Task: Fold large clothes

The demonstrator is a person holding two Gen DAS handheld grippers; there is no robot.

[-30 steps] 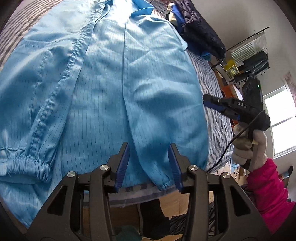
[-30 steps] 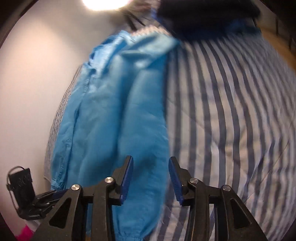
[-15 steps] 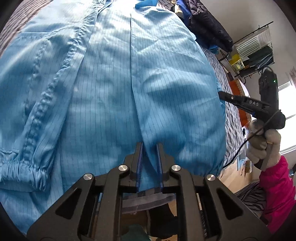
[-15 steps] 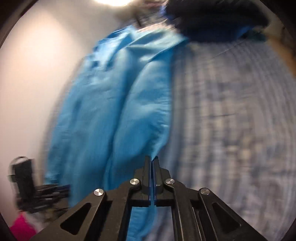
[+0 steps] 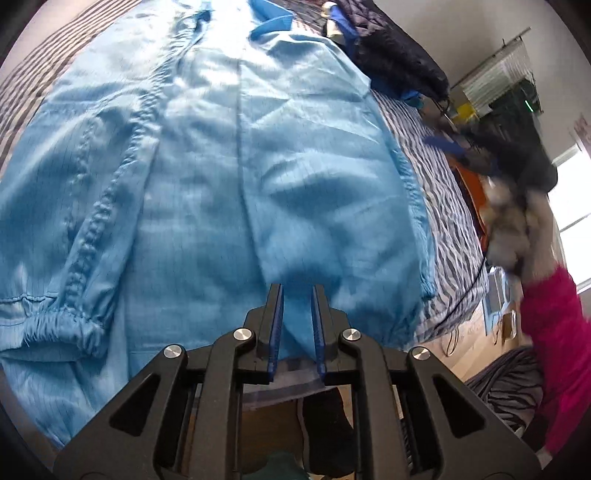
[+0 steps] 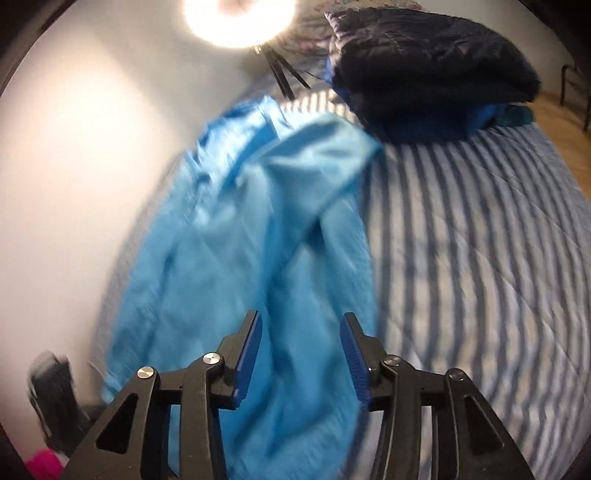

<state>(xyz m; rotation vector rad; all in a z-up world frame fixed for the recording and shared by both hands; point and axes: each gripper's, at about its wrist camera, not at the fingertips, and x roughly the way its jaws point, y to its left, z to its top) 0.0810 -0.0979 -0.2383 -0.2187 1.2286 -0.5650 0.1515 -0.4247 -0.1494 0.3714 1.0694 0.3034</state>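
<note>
Blue pads line the left tool (image 5: 296, 317), whose jaws stand narrow with a fold of the light blue garment (image 5: 229, 177) between them at its near hem; whether the pads press the cloth is hard to tell, as a slim gap shows on either side. That garment lies spread flat on the striped bed (image 5: 439, 206), its near edge at the bed's foot, an elastic cuff (image 5: 61, 325) gathered at the left and its collar (image 5: 271, 27) at the far end. Over the right side of the same garment (image 6: 236, 266), the right tool (image 6: 301, 347) hangs with its jaws wide apart and nothing between them, the picture blurred. From the left wrist view the right tool (image 5: 480, 151) appears as a dark smear above the bed's right edge, held by a gloved hand (image 5: 509, 229) with a pink sleeve (image 5: 554, 347). Farther back, a dark quilted jacket (image 6: 428, 70) is heaped on the bed beyond the garment's shoulder, and a bright lamp (image 6: 240, 18) glares at the white wall (image 6: 74, 166).
</note>
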